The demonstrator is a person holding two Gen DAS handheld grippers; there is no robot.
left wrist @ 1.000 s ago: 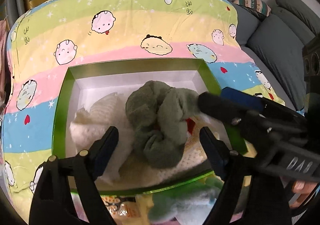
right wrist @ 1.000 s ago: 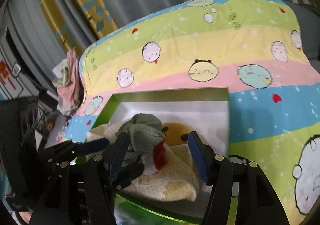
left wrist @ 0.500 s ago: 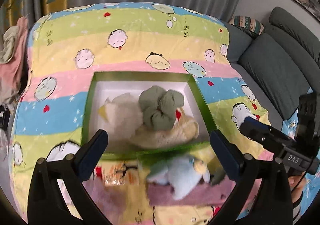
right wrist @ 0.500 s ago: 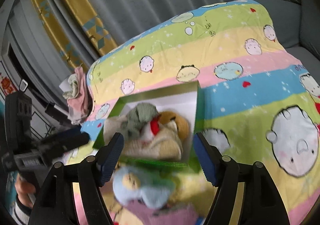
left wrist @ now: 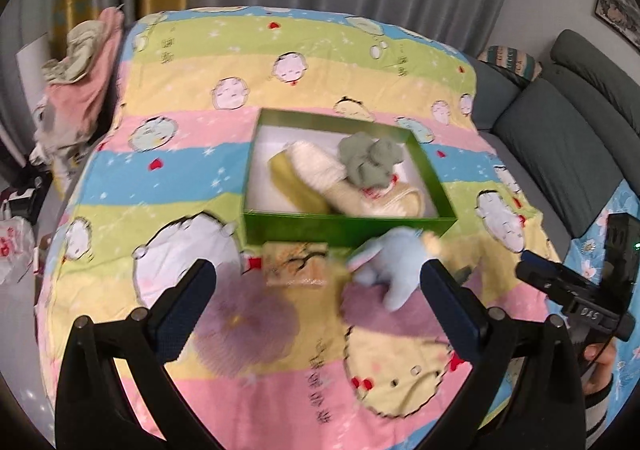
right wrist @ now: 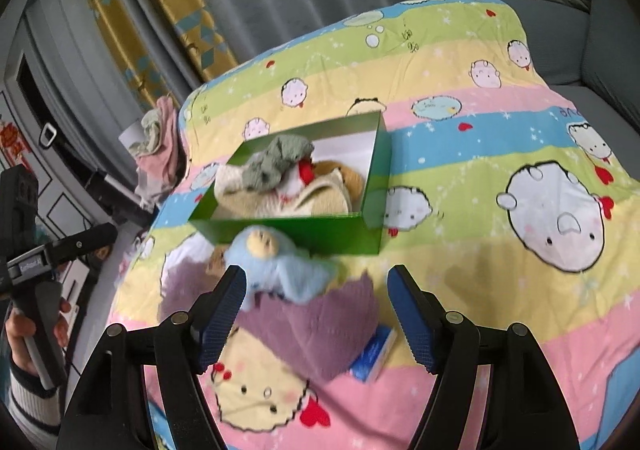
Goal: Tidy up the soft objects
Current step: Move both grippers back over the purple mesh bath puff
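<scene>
Green box (left wrist: 344,228) of soft objects on a striped cartoon blanket (left wrist: 200,177), both tools clear of it.

Contents: grey-green cloth bundle (left wrist: 370,161) on top of cream knit pieces (left wrist: 320,169), a brown plush (right wrist: 348,175) at the far side. Just outside the near wall: pale blue plush (left wrist: 394,262), purple cloth (right wrist: 320,326), small patterned packet (left wrist: 296,264), blue packet (right wrist: 374,356). Left tool (left wrist: 316,304): jaws wide apart, nothing between. Right tool (right wrist: 316,310): jaws apart, empty, above the purple cloth.
</scene>
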